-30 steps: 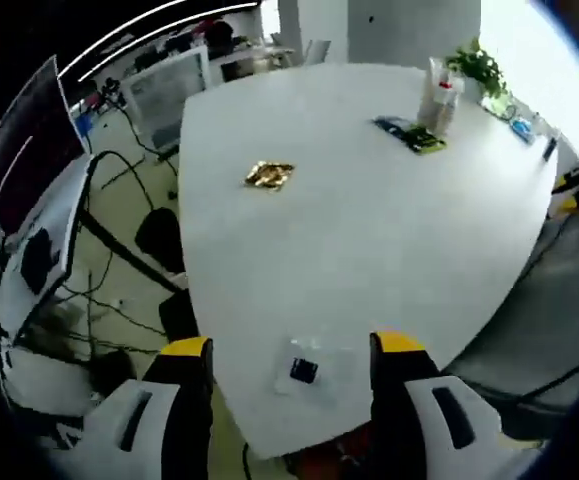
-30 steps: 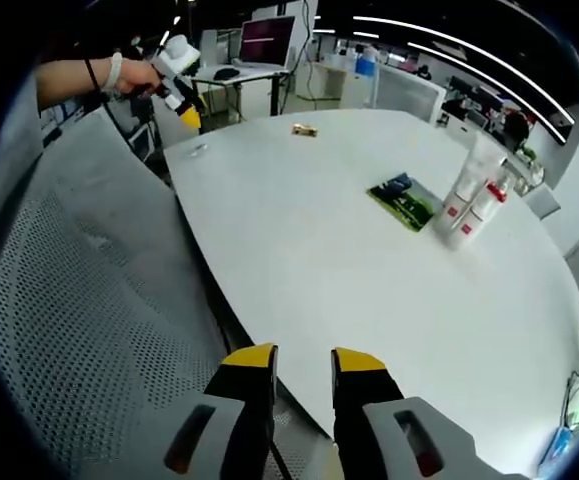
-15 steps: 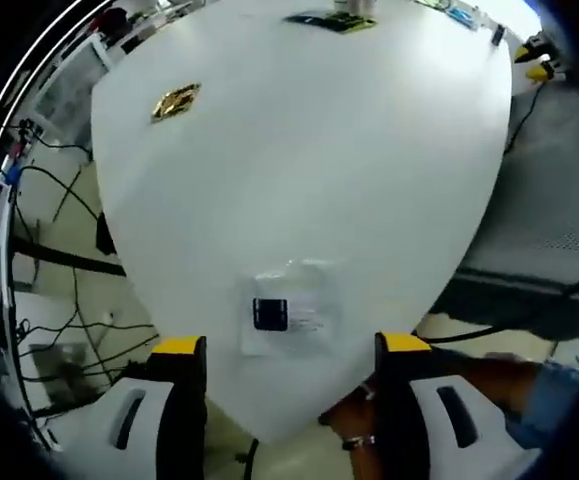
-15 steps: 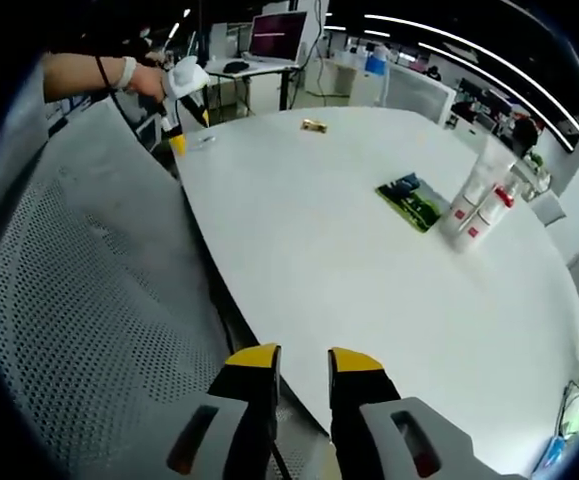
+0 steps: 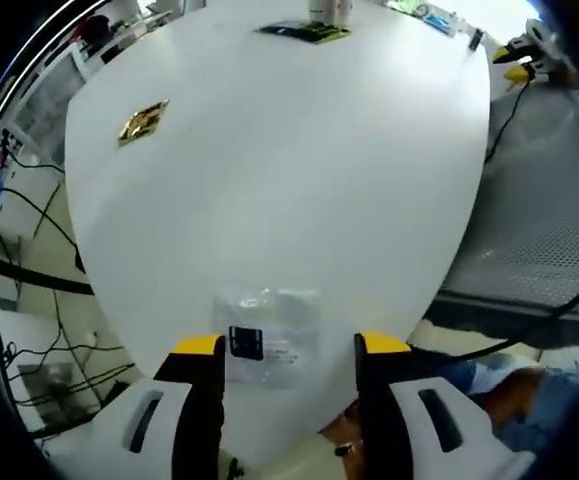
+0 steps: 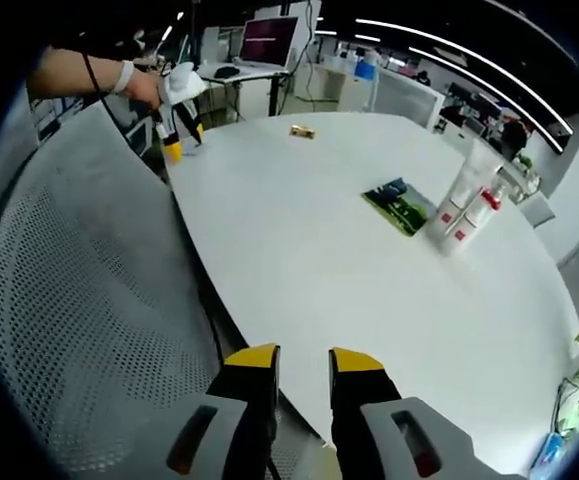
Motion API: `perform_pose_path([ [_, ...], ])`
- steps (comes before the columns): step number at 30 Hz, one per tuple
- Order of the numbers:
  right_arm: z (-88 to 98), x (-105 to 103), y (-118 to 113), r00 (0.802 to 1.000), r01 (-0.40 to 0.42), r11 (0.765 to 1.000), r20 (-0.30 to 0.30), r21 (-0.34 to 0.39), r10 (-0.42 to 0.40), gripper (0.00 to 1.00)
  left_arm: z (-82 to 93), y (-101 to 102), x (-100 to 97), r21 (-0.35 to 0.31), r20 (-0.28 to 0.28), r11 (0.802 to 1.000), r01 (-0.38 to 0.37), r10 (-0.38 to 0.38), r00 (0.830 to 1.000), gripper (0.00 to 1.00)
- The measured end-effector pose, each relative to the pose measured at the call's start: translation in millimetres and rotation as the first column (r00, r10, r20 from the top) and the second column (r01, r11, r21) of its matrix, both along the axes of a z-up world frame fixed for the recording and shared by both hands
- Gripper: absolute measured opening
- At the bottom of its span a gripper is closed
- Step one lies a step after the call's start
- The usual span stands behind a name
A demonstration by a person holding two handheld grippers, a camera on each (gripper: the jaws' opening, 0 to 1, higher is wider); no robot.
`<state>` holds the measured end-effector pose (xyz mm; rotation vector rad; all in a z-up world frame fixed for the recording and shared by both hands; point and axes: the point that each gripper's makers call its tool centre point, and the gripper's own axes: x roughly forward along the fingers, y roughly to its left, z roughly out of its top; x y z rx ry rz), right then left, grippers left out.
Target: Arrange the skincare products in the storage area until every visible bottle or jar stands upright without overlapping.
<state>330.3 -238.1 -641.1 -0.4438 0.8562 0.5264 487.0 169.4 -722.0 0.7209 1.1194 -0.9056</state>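
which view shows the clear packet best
The left gripper view: the clear packet lies flat on the table near its edge, just ahead of the left gripper, its dark label plain. In the right gripper view that spot is far off beside the left gripper, and the packet is too small to make out.

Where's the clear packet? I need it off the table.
In the left gripper view, the clear packet lies at the table's near edge, between the open left tool's jaws.

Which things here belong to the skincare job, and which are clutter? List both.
Job:
skincare bottles, standing together
left tool, open
right tool, open

Clutter:
clear packet between the left tool's jaws
gold wrapper
green-and-black packet
mesh chair
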Motion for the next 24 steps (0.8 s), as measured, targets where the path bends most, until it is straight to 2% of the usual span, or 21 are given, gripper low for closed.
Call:
perform_pose_path([
  [5,0.5,0.9,-3.0,1.0,0.016,1.0,0.002,0.002,-0.016,0.14,0.7,1.4,1.1,0.006,0.008,1.0,0.004,-0.004,1.0,0.56],
  [7,2.3,1.9,-3.7,1.0,0.015,1.0,0.016,-0.004,-0.015,0.14,5.3,8.8,8.6,0.046,0.06,0.999,-0.024,0.022,0.998,0.5],
  [9,3.1,2.4,-3.7,1.0,0.015,1.0,0.02,-0.003,-0.015,0.14,9.3,11.7,11.7,0.043,0.076,0.998,-0.039,0.035,0.997,0.47],
  [10,3.2,2.3,-4.3,1.0,0.021,1.0,0.02,-0.001,-0.021,0.14,13.5,12.9,17.1,0.021,0.102,0.998,-0.061,0.059,0.993,0.49],
  [11,3.0,2.8,-5.1,1.0,0.023,1.0,0.021,-0.003,-0.023,0.14,15.5,13.6,18.4,0.001,0.1,0.998,-0.07,0.07,0.993,0.51],
  [14,3.5,3.3,-5.0,0.999,0.026,1.0,0.024,0.005,-0.026,0.14,12.8,17.2,15.7,-0.001,0.057,0.998,-0.07,0.07,0.996,0.58],
  [17,2.7,2.9,-5.1,0.999,0.03,1.0,0.017,0.006,-0.03,0.14,6.3,12.3,11.1,-0.017,0.015,0.998,-0.061,0.061,0.998,0.57],
  [20,2.0,2.7,-5.8,0.999,0.036,0.999,0.012,0.004,-0.036,0.13,-1.6,5.9,9.4,-0.034,0.01,0.997,-0.063,0.063,0.998,0.55],
  [21,1.3,2.7,-6.0,0.999,0.037,0.999,0.008,0.003,-0.037,0.13,-0.7,-5.6,0.5,-0.097,-0.045,0.993,-0.066,0.062,0.997,0.48],
  [22,0.4,2.4,-5.8,0.999,0.037,0.999,0.002,0.003,-0.037,0.14,1.6,-5.3,10.4,-0.108,0.018,0.99,-0.087,0.09,0.996,0.48],
  [23,-0.6,1.7,-5.6,0.999,0.035,0.999,-0.003,0.0,-0.035,0.14,1.3,-4.2,5.4,-0.105,-0.002,0.991,-0.078,0.078,0.997,0.47],
  [24,-0.5,1.7,-6.0,0.999,0.035,0.999,-0.003,-0.002,-0.035,0.14,1.5,-3.3,6.0,-0.115,0.012,0.991,-0.064,0.066,0.998,0.46],
])
